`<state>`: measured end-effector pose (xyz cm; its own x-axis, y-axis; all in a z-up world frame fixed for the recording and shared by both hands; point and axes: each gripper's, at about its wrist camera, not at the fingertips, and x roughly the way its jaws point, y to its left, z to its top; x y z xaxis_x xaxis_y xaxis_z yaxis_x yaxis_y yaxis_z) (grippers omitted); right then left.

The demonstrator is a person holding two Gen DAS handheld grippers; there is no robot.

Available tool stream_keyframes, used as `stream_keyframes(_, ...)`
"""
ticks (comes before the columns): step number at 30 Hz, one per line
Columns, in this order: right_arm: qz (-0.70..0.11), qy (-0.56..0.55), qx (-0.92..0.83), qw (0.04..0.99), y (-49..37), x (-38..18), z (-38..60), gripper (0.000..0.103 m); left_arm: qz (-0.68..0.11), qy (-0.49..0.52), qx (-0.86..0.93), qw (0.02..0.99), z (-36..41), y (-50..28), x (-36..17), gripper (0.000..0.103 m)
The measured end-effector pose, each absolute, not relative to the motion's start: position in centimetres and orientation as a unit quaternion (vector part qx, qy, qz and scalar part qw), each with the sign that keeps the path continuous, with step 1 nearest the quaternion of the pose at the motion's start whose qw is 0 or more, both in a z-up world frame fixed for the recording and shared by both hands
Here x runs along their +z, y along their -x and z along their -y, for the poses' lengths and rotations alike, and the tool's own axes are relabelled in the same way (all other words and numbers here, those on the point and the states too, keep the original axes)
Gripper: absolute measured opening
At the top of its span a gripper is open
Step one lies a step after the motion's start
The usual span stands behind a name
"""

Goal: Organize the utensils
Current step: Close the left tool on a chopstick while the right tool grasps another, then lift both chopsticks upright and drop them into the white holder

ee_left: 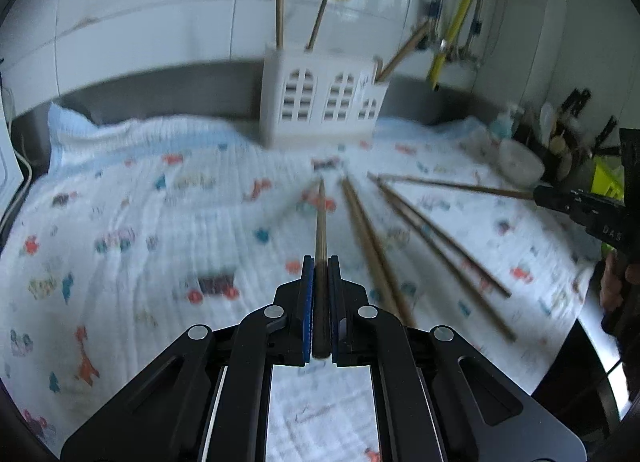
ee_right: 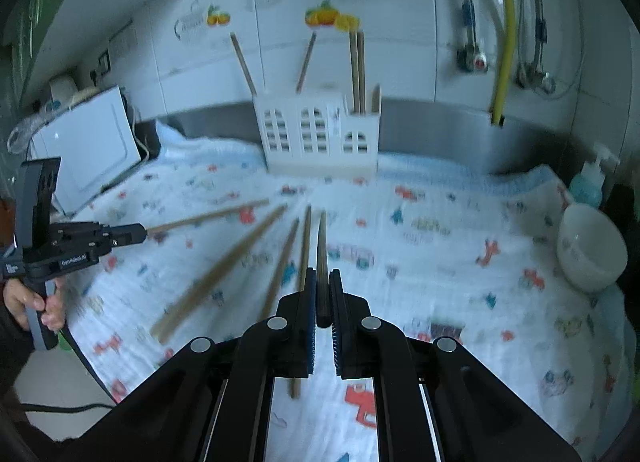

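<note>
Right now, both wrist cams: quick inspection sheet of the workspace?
Surface: counter covered by a white printed cloth, rumpled at the back.
Job's things: white holder at the back with several chopsticks standing in it; loose chopsticks lying on the cloth.
Clutter: white bowl and soap bottle at the right edge.
Grippers: left gripper shut on one chopstick; right gripper shut on another chopstick.
Cables: black cable below the left gripper.
Surroundings: tiled wall, yellow hose, white appliance.
</note>
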<state>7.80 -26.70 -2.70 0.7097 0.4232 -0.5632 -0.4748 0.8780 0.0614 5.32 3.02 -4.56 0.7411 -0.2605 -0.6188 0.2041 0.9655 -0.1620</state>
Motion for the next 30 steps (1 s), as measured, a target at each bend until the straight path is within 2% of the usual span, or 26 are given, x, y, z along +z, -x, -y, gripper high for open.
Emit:
stream_keyframes(15,-0.232,0.081,0.254,0.935,-10.4,5.2,24.2,0.006,-0.291,0.041,-0.136,0.946,-2.7,-8.6,-0.1,0.005)
stream_keyframes(30,-0.17,0.113,0.255,0.945,-15.0,14.6,21.8,0.006,-0.25,-0.031,-0.15,0.956,-0.8,-13.9,6.8,0.005)
